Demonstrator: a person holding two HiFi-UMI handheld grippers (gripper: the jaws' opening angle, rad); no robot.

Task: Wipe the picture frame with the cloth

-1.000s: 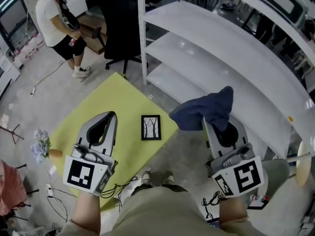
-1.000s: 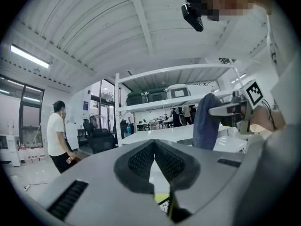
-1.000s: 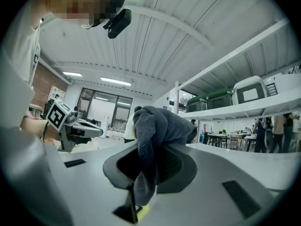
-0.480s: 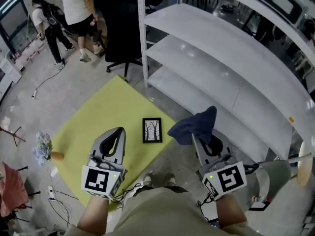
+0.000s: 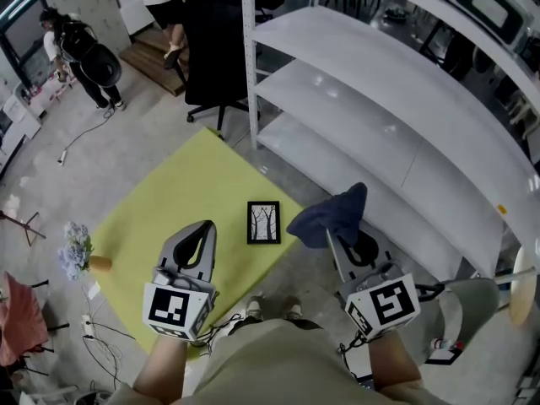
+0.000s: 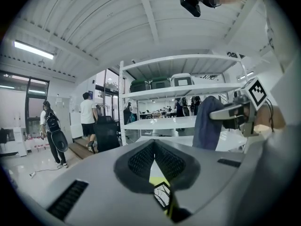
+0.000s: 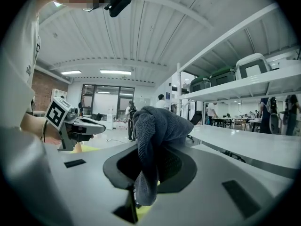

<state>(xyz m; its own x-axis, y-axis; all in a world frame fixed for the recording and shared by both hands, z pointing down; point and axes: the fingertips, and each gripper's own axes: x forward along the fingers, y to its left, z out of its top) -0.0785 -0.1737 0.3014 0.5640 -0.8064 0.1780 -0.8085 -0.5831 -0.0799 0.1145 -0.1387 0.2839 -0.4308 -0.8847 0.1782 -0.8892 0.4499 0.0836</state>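
Count, head view: grippers 2 — left gripper (image 5: 201, 229), right gripper (image 5: 344, 241), each with 1 marker cube. Cloth (image 5: 329, 213): 1. Picture frame (image 5: 263, 223): 1. Yellow mat (image 5: 186, 188): 1. White shelf rack (image 5: 247, 57): 1, at least 3 boards showing. Office chair (image 5: 211, 49): 1. Bunch of flowers (image 5: 74, 250): 1. Bystanders 2 — one with a backpack (image 5: 80, 53), one cut off at the top edge (image 5: 169, 7).

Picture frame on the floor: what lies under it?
The picture frame lies flat on a yellow mat, near the mat's edge beside the grey floor. The frame covers the mat directly below, so that part cannot be seen.
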